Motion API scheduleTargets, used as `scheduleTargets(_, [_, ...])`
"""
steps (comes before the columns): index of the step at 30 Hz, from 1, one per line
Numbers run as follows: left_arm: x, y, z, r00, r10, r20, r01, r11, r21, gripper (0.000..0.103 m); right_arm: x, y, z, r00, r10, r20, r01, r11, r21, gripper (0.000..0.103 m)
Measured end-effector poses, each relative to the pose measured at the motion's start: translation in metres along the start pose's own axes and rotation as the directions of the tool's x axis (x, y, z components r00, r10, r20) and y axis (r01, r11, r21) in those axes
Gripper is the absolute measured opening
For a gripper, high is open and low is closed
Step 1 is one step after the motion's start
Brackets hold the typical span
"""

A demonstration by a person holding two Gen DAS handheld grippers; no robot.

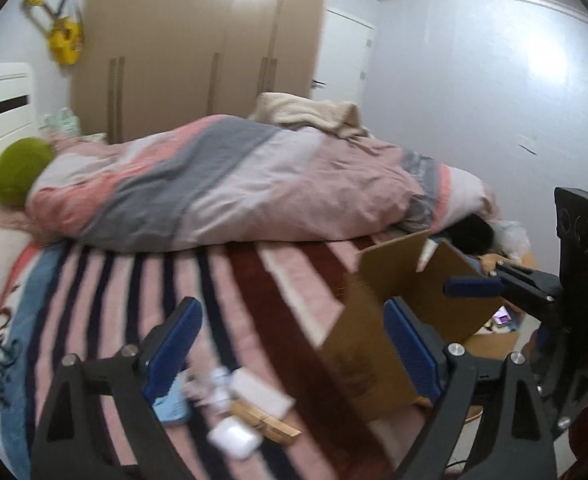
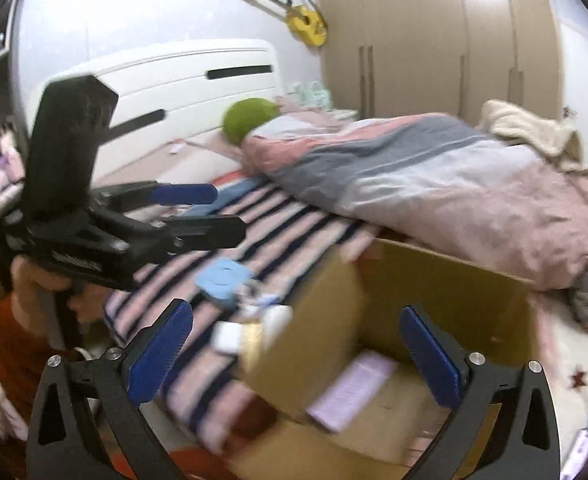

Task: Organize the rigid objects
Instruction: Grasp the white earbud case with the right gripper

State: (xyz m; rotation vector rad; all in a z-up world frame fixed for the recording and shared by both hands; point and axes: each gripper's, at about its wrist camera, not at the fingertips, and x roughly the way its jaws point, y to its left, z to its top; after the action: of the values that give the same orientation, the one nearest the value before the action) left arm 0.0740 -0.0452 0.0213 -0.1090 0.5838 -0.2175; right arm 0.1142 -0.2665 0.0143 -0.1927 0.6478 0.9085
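Both tongs gape wide, gripping nothing: left tongs (image 1: 290, 344) hang over the striped bed (image 1: 106, 280). At six o'clock lie a blue case (image 1: 172, 406), white earbud case (image 1: 232, 438) and wooden clothespin (image 1: 268, 424). At three o'clock, an open cardboard box (image 2: 446, 280) holds a lilac packet (image 2: 352, 390) under the right tongs (image 2: 294, 344). Behind, a bunched duvet (image 1: 222, 188).

Bedroom, pale walls (image 1: 454, 80) lit with a bright glare. The bed (image 2: 278, 220) wears a striped cover, a pink-grey duvet (image 1: 222, 184) heaped on its far side. White headboard (image 2: 182, 80) behind, tall brown wardrobe (image 1: 198, 48) beyond, a yellow guitar (image 2: 306, 20) hanging on the wall beside it.
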Motion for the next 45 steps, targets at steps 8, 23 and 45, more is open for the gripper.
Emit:
scheduleTargets(8, [-0.027,0.077,-0.055,0.994,0.106,0.007,-0.106,0.992,-0.065,0.091,0.085,0.077,0.005,0.979,0.113,-0.17,-0.124,0.991,-0.05,0.103])
scheduleTargets(23, [-0.01,0.135,-0.125,0.994,0.108,-0.037,-0.111,0.985,-0.128,0.091,0.169,0.136,-0.037,0.97,-0.065,-0.236,-0.019,0.942,-0.335,0.077])
scheduleTargets(45, [0.001,0.142,-0.133,0.997,0.054,-0.057,-0.063,0.983,-0.173,0.091,0.245,0.087,-0.061,0.882,-0.047,-0.469,-0.012,0.992,-0.123,0.039])
